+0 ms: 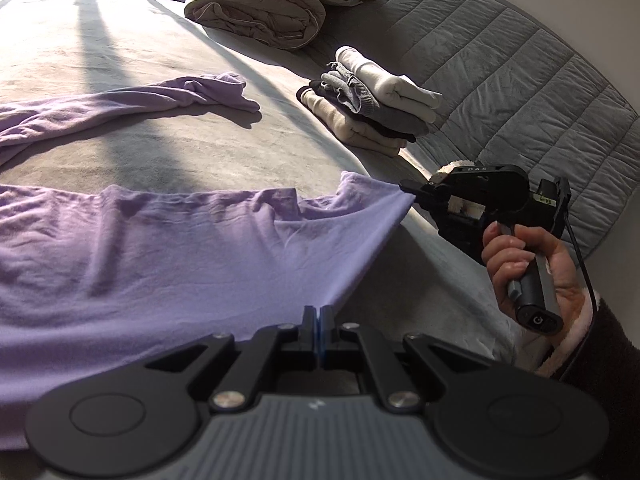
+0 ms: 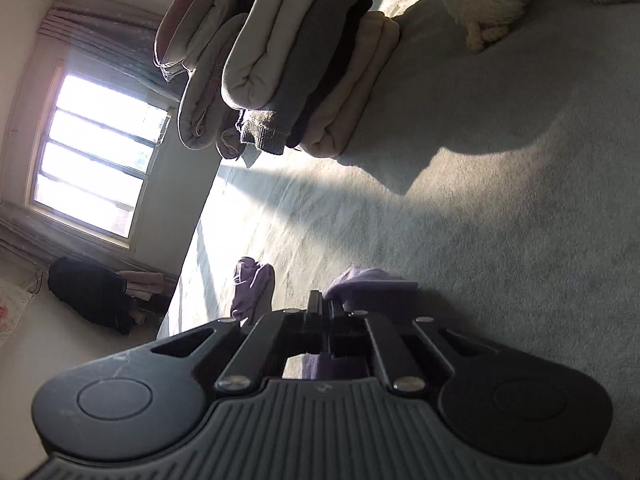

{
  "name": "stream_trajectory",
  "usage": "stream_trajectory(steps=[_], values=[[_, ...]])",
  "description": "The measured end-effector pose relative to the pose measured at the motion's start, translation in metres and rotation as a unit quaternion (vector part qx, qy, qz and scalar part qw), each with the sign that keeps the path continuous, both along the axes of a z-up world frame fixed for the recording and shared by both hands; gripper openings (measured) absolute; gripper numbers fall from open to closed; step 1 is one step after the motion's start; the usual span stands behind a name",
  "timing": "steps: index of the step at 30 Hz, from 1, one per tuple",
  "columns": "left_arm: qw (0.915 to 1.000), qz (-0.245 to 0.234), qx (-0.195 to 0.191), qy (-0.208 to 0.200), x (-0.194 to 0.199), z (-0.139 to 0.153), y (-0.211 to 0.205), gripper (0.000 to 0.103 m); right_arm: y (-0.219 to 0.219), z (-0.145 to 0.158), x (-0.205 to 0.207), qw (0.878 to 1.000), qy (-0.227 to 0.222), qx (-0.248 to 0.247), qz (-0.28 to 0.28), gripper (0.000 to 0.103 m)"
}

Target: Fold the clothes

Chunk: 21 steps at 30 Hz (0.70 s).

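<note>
The lilac garment (image 1: pixel 140 248) lies spread on the bed (image 1: pixel 240 152), one edge lifted taut between both tongs. The left tongs (image 1: pixel 319 316) are closed on its near hem, the right tongs (image 1: pixel 408 192) pinched on a corner, near the stack of folded clothes (image 1: pixel 368 100).

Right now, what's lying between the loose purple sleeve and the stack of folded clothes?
Nothing: in the left wrist view, only bare grey bedsheet separates the purple sleeve from the stack of folded clothes.
</note>
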<state>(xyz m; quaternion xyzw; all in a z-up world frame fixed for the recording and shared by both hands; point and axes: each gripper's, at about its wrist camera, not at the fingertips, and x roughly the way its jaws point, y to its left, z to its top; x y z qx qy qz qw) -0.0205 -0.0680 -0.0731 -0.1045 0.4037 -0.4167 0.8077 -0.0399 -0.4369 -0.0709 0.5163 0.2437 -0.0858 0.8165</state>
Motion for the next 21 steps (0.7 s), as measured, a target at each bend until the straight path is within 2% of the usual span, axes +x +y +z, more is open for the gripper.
stream_trajectory(steps=[5, 10, 14, 21], values=[[0.9997, -0.024, 0.006, -0.001, -0.005, 0.000, -0.002, 0.001, 0.009, 0.002, -0.012, 0.993, 0.061, -0.096, 0.032, 0.005], [0.9978, -0.064, 0.016, 0.012, -0.012, -0.008, -0.005, 0.000, 0.016, 0.005, -0.023, 0.974, 0.117, -0.184, 0.062, 0.005], [0.9955, -0.086, 0.040, 0.013, -0.020, -0.009, -0.011, 0.001, 0.001, 0.005, -0.031, 0.979, 0.112, -0.162, 0.055, 0.006], [0.9945, -0.083, 0.062, -0.016, 0.010, 0.013, -0.065, 0.002, -0.025, 0.007, -0.045, 0.986, 0.104, -0.123, 0.043, 0.006]])
